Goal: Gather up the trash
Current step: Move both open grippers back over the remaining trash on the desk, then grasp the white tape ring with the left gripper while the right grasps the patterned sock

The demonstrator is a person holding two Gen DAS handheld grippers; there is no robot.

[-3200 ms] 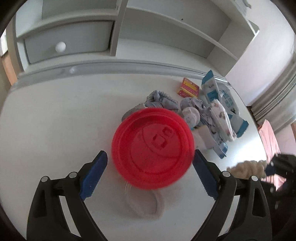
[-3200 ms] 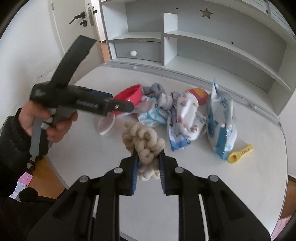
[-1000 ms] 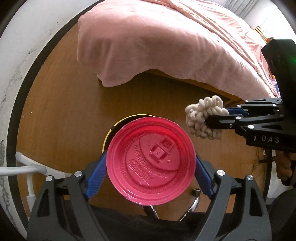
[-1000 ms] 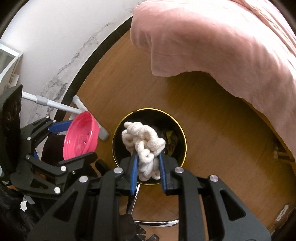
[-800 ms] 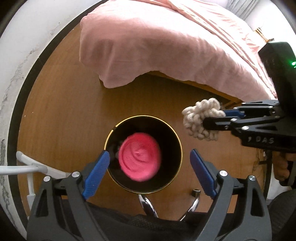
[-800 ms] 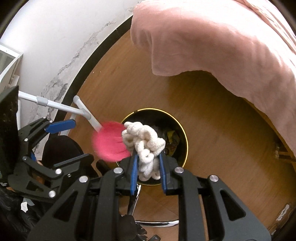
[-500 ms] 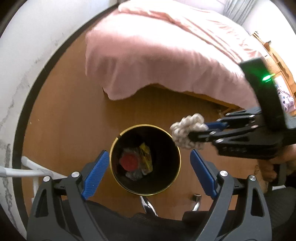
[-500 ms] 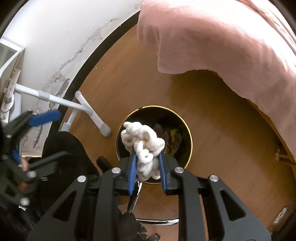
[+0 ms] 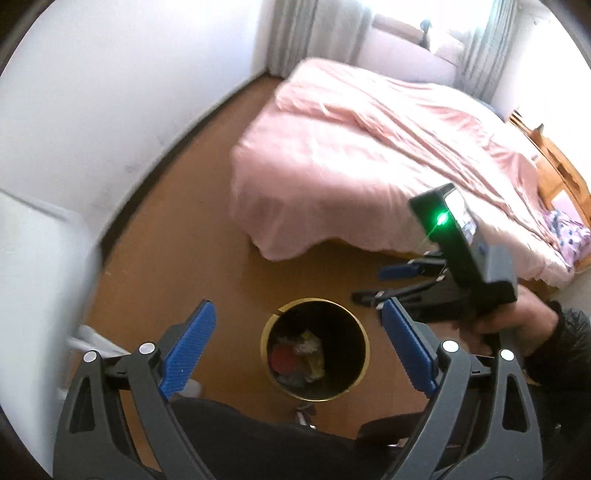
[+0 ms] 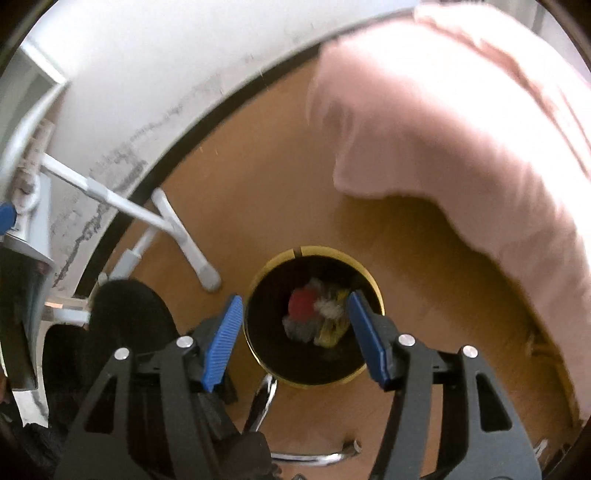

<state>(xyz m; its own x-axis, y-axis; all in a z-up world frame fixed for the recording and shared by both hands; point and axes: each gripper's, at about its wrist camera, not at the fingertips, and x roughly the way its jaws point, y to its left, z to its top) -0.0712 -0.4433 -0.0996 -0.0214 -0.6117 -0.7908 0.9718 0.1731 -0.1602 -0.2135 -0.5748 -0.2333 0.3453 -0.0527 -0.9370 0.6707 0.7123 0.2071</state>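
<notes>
The white knotted rope (image 10: 328,306) has dropped into the round black bin with a gold rim (image 10: 369,275), beside the red plastic lid (image 10: 303,301). The right gripper (image 10: 295,332), straight above, is opening, empty; the left gripper (image 9: 295,350) too.

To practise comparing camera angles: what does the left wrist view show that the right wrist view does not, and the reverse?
Only the left wrist view shows the window curtains, the whole pink bed, and the right gripper seen from the side, in a person's hand.

Only the right wrist view shows the white metal legs by the scuffed wall.

Both show the gold-rimmed bin on the wooden floor, a red lid inside, and nothing between either gripper's opening jaws.
</notes>
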